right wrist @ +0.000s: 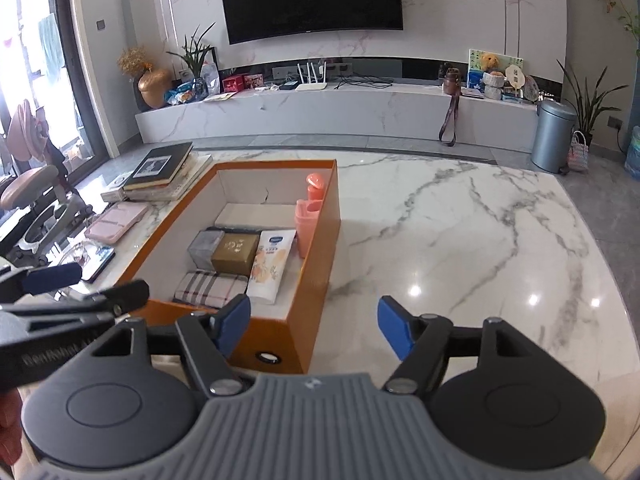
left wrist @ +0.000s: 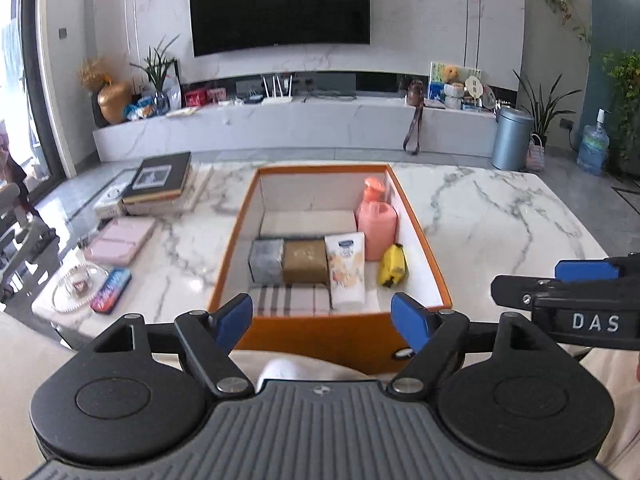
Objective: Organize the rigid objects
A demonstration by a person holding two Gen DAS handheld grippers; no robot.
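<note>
An orange box (left wrist: 234, 236) (right wrist: 320, 248) stands open on the marble table. Inside lie a pink pump bottle (left wrist: 376, 228) (right wrist: 308, 220), a yellow item (left wrist: 393, 265), a white tube (left wrist: 346, 272) (right wrist: 270, 266), a gold box (left wrist: 305, 261) (right wrist: 235, 253), a grey box (left wrist: 266, 260) (right wrist: 205, 243), a plaid pouch (left wrist: 294, 299) (right wrist: 210, 289) and a flat white box (left wrist: 308, 222). My left gripper (left wrist: 322, 312) hangs open over the box's near wall, holding nothing. My right gripper (right wrist: 315, 314) is open and empty at the box's near right corner.
Left of the box are a stack of books (left wrist: 158, 182), a pink case (left wrist: 120, 238), a glass dish (left wrist: 78, 284) and a colourful flat case (left wrist: 111, 290). Bare marble table (right wrist: 480, 240) stretches to the right. A TV bench and a bin stand beyond the table.
</note>
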